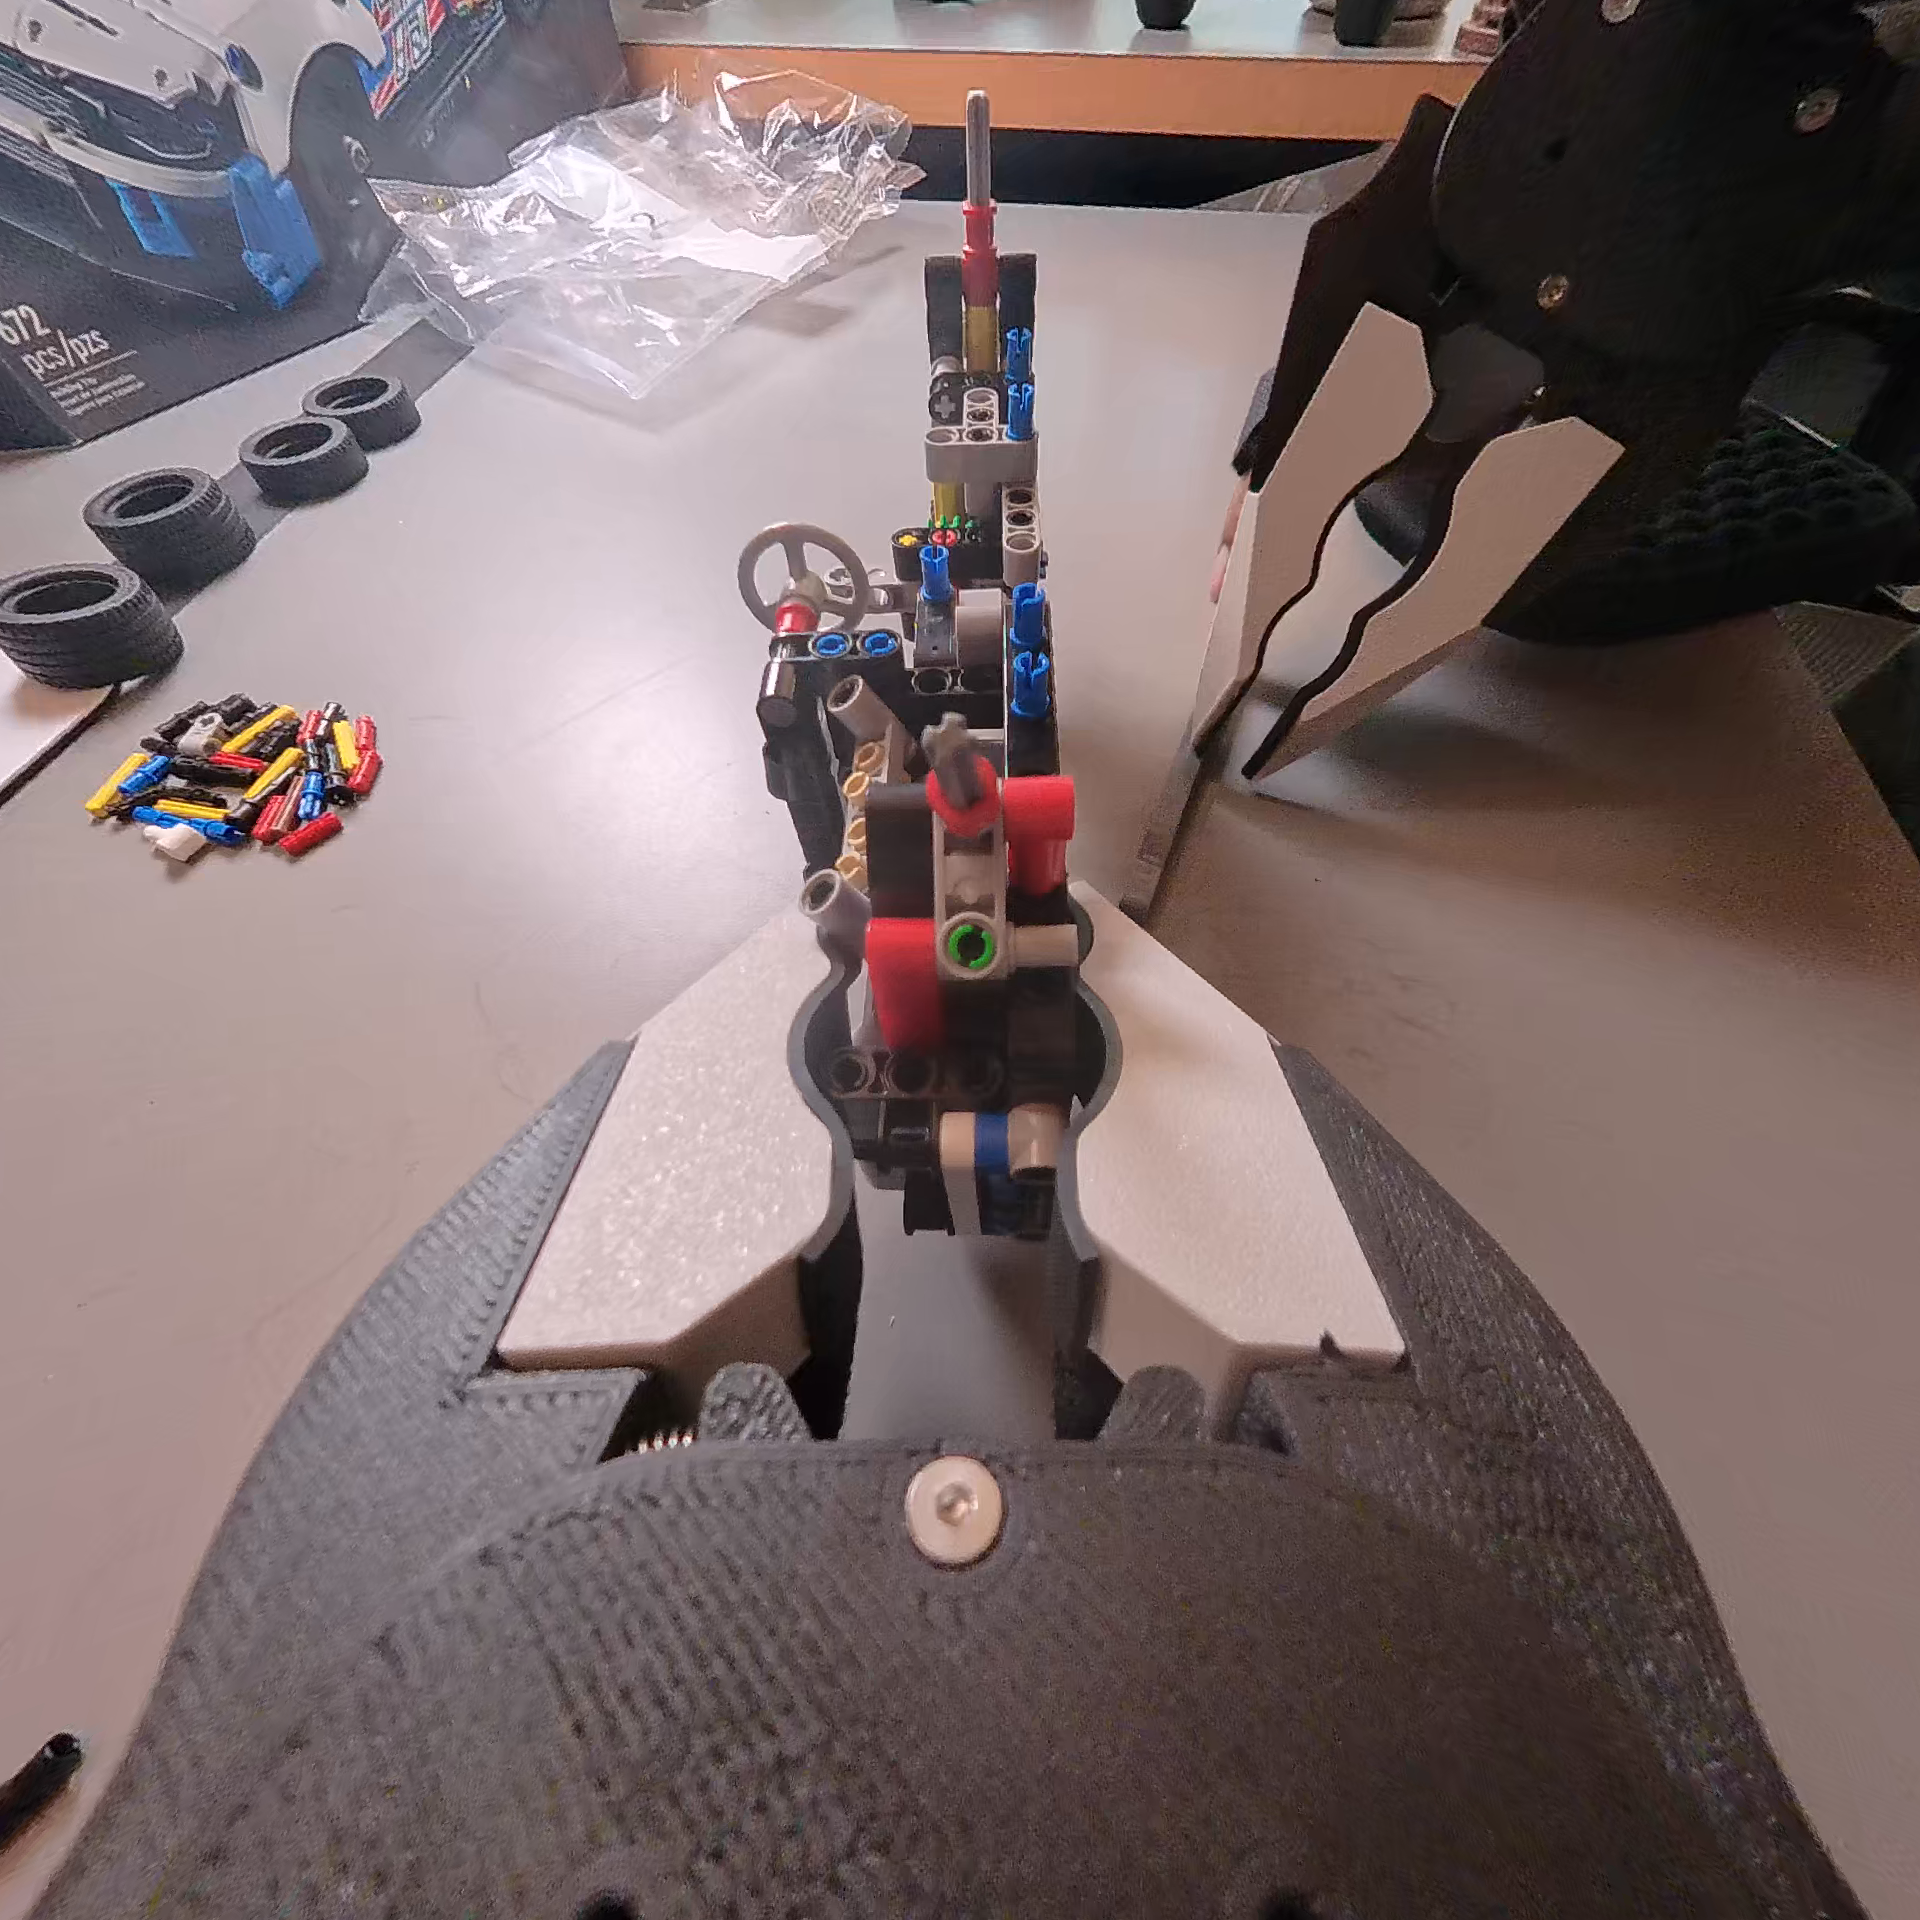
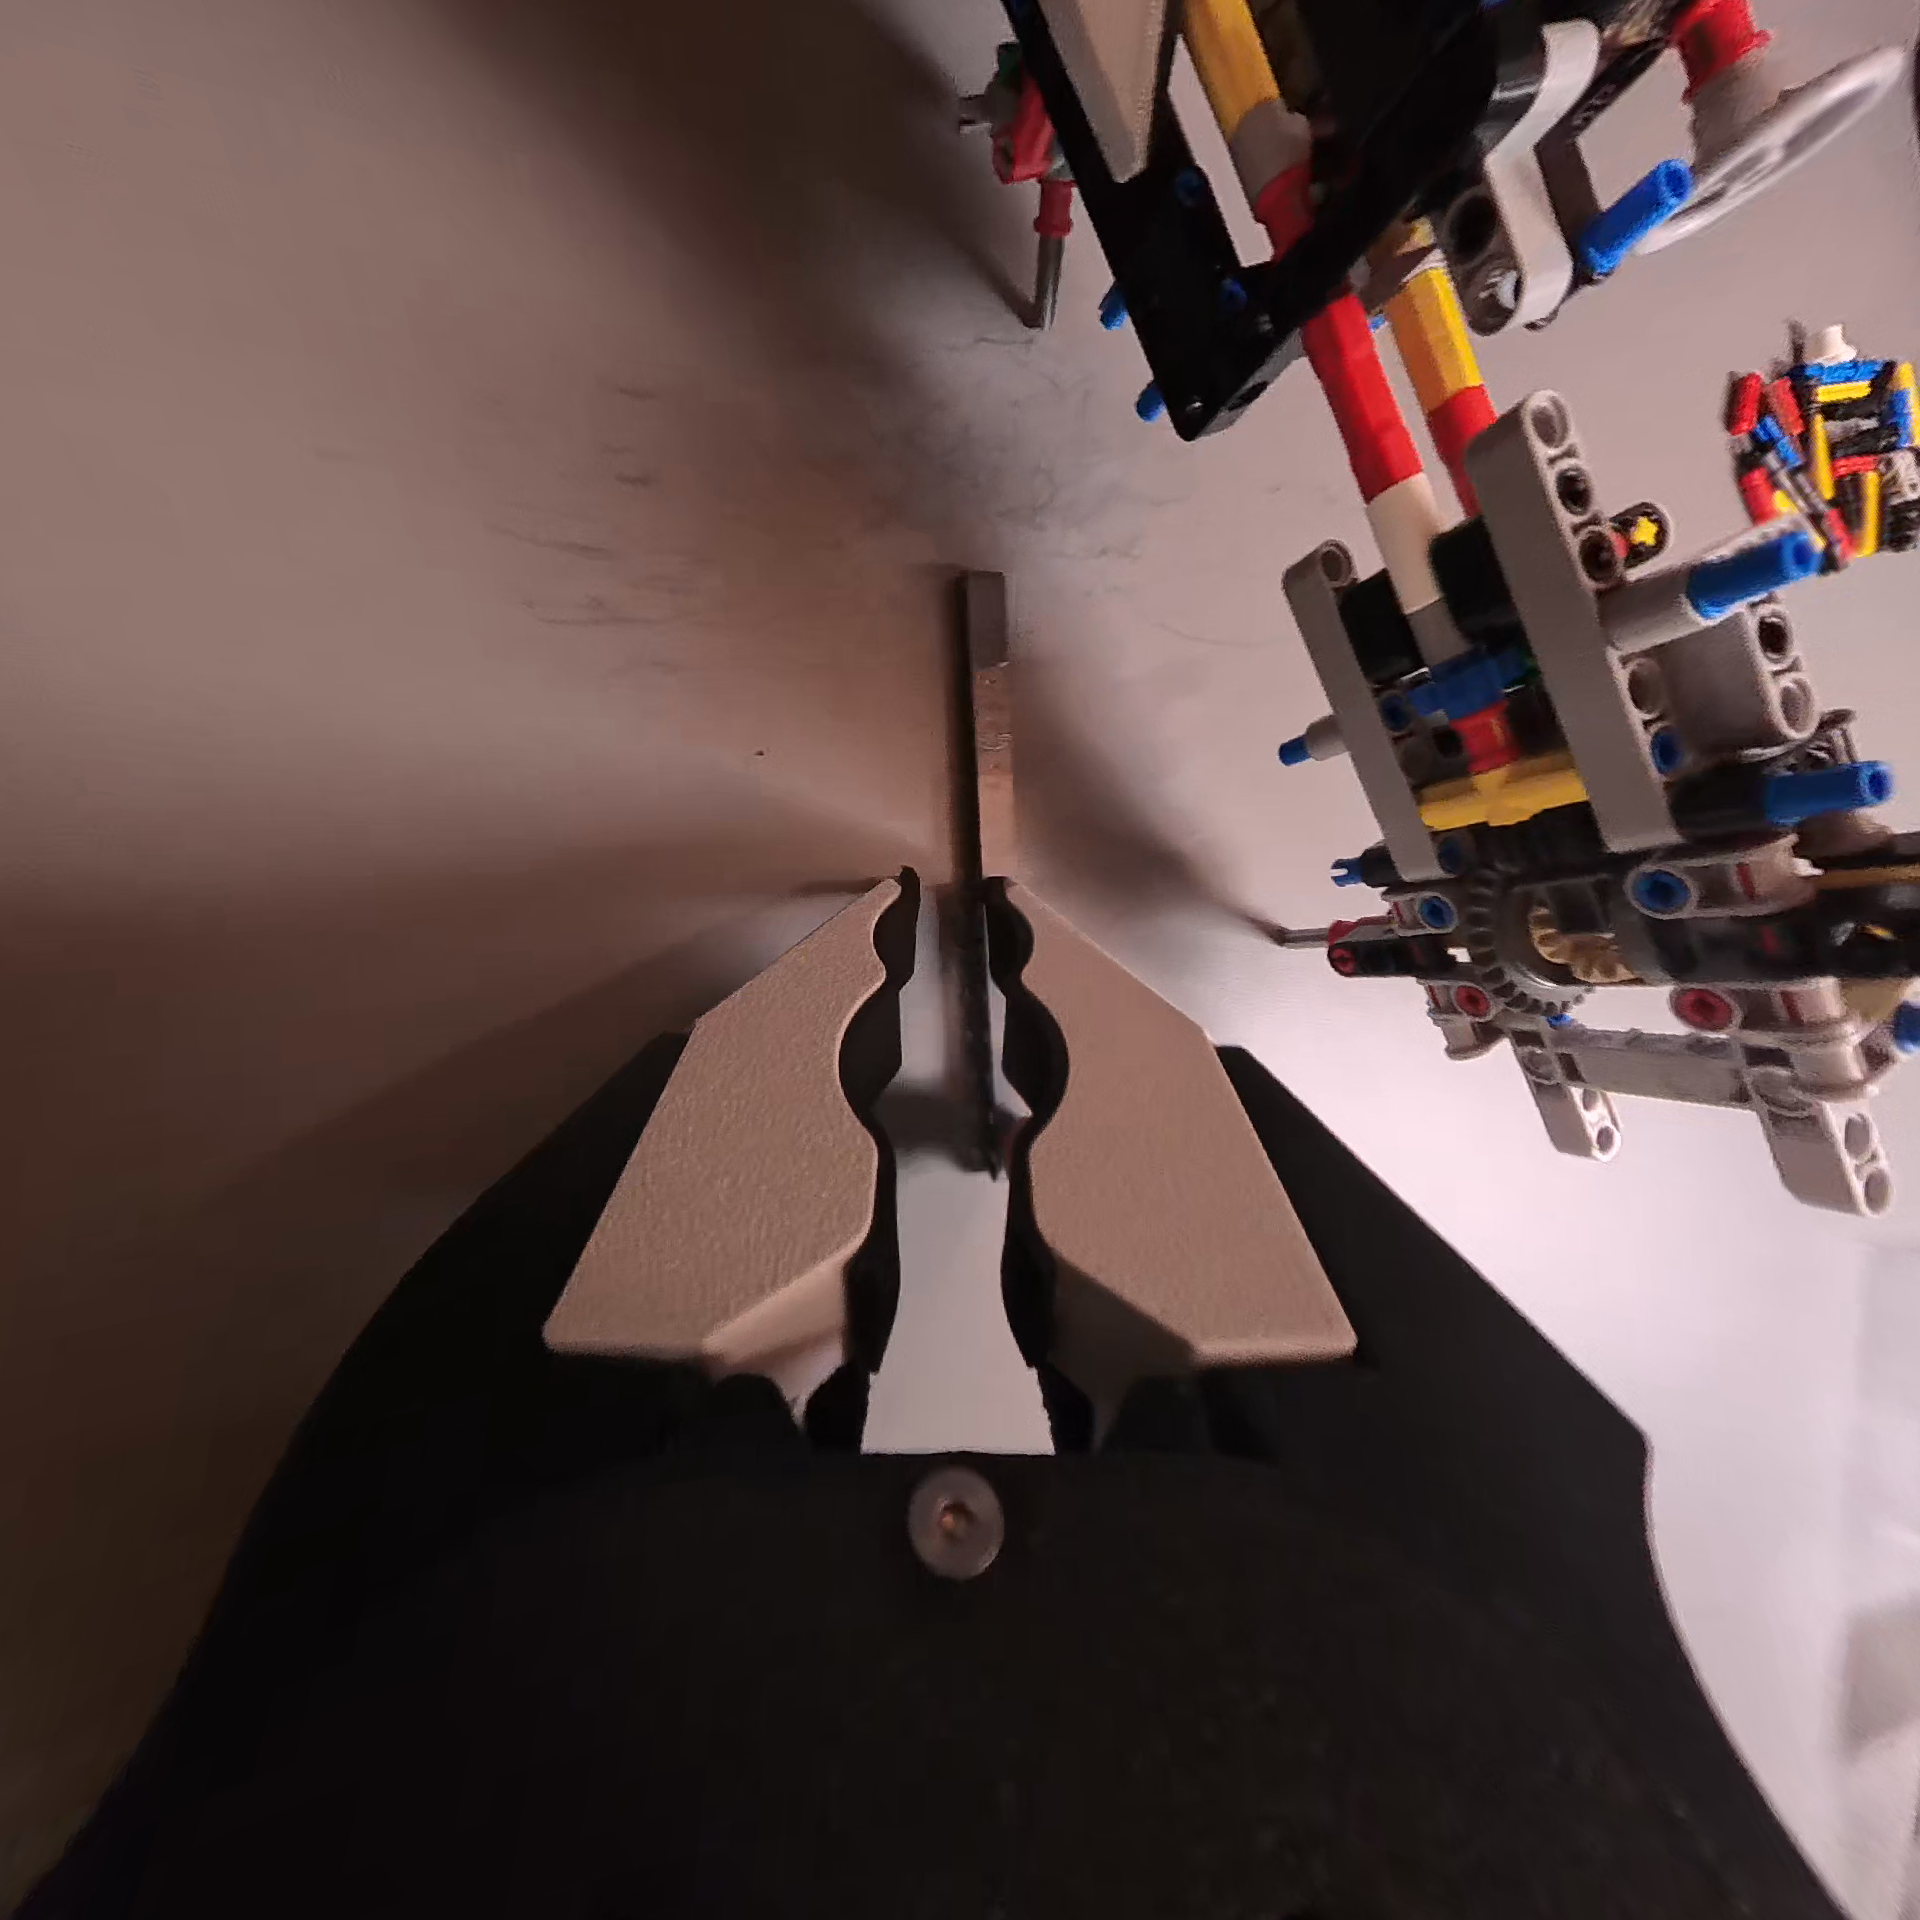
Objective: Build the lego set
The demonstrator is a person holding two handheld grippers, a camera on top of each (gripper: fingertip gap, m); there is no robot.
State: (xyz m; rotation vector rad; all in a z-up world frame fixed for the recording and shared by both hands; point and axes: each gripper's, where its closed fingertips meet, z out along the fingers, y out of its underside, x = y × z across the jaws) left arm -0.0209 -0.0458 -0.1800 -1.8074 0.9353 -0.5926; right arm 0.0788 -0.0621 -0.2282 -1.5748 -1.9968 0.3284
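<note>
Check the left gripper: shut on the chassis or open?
Shut on it. The left gripper has its fingers pressed against both sides of the lego chassis, whose near end sits between them.

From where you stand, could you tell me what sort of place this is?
Probably an office or lab workbench for hobby assembly: a plain grey table, the set's box beside loose tyres, and a second wood-edged table behind.
</note>
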